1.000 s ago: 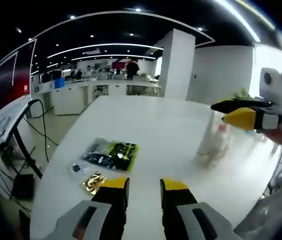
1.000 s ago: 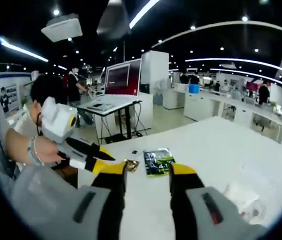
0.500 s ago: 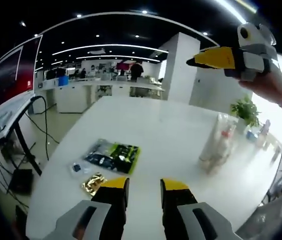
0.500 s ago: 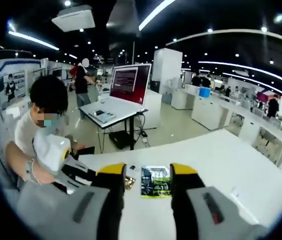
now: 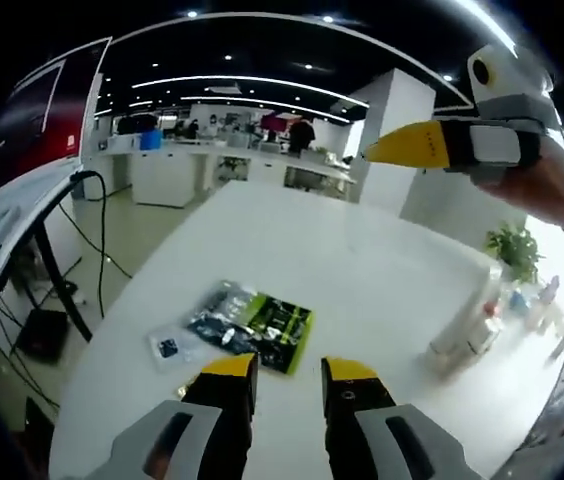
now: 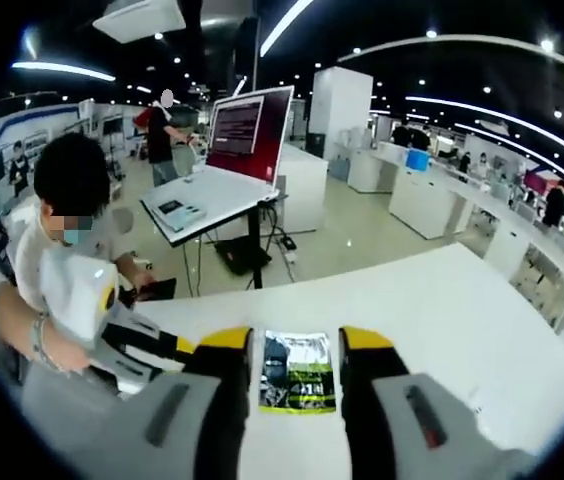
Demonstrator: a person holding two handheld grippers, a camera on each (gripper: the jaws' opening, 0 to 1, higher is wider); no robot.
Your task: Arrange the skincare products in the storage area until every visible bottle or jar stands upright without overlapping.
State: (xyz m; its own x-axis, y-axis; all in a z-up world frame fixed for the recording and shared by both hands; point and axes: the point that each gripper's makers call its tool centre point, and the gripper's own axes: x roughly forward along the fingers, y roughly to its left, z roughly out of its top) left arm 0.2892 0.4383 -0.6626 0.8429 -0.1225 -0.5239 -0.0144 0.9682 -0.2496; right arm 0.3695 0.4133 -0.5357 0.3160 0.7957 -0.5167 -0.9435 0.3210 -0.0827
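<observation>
Both your grippers hover empty above the white table (image 5: pixel 292 240), jaws apart.

The table runs long and wide through an open office. In the left gripper view, your left gripper (image 5: pixel 287 372) has its yellow-tipped jaws parted with nothing between them, just over a green-and-black packet (image 5: pixel 254 325); a small clear sachet (image 5: pixel 167 348) lies beside the packet. Your right gripper (image 5: pixel 402 147) is raised in a hand at upper right; I cannot tell there how far it is open. In the right gripper view its jaws (image 6: pixel 296 342) stand apart and empty, framing the packet. The skincare bottles (image 5: pixel 467 328) stand clustered at the table's right edge, blurred, seemingly upright.
</observation>
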